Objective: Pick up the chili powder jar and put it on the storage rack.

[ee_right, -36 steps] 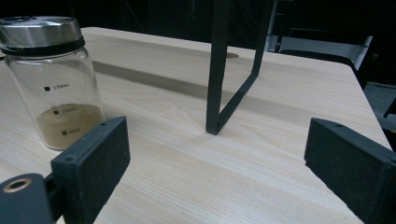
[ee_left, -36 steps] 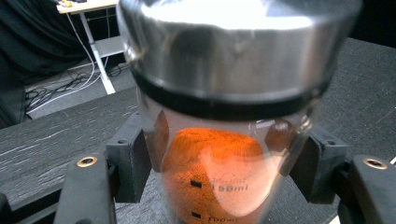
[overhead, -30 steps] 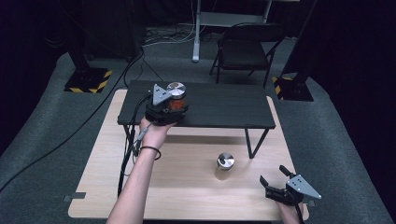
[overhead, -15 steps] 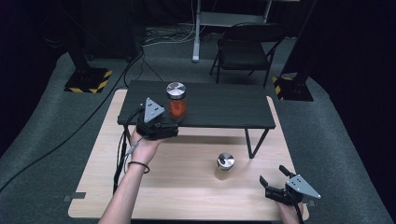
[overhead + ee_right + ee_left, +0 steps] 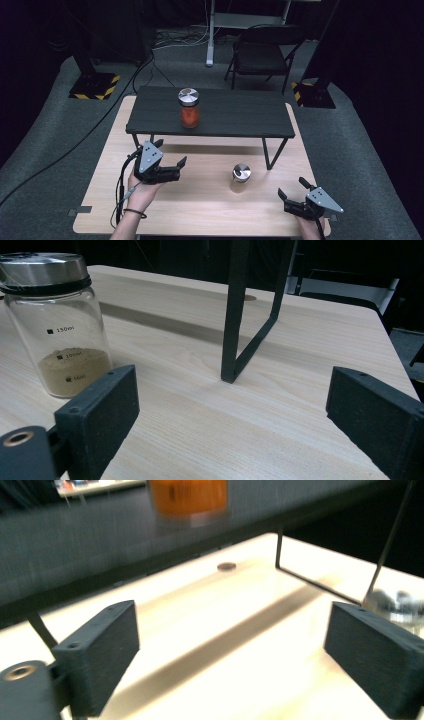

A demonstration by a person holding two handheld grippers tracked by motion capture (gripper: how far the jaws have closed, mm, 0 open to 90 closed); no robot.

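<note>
Two jars stand apart: the red jar (image 5: 189, 108) on the shelf (image 5: 240, 116), the tan jar (image 5: 241, 178) on the table (image 5: 210, 200). Left gripper (image 5: 176, 166), jaws just opened and empty, hovers near the table's left edge. Right gripper (image 5: 292, 192) is released at the near right corner.

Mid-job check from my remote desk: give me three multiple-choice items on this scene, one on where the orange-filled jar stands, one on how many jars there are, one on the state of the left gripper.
1. Where does the jar with orange contents stand?
A. on the black raised shelf
B. on the light wooden table
C. on the chair

2. How many lidded jars are in the high view?
A. one
B. two
C. three

3. How is the left gripper?
A. shut on the orange jar
B. open, nothing between its jaws
C. shut on the jar with tan powder

Key: 1 A, it stands on the dark shelf above the table. 2 B, one on the shelf, one on the table. 3 B, its jaws have just been opening and stand wide apart over bare wood.
</note>
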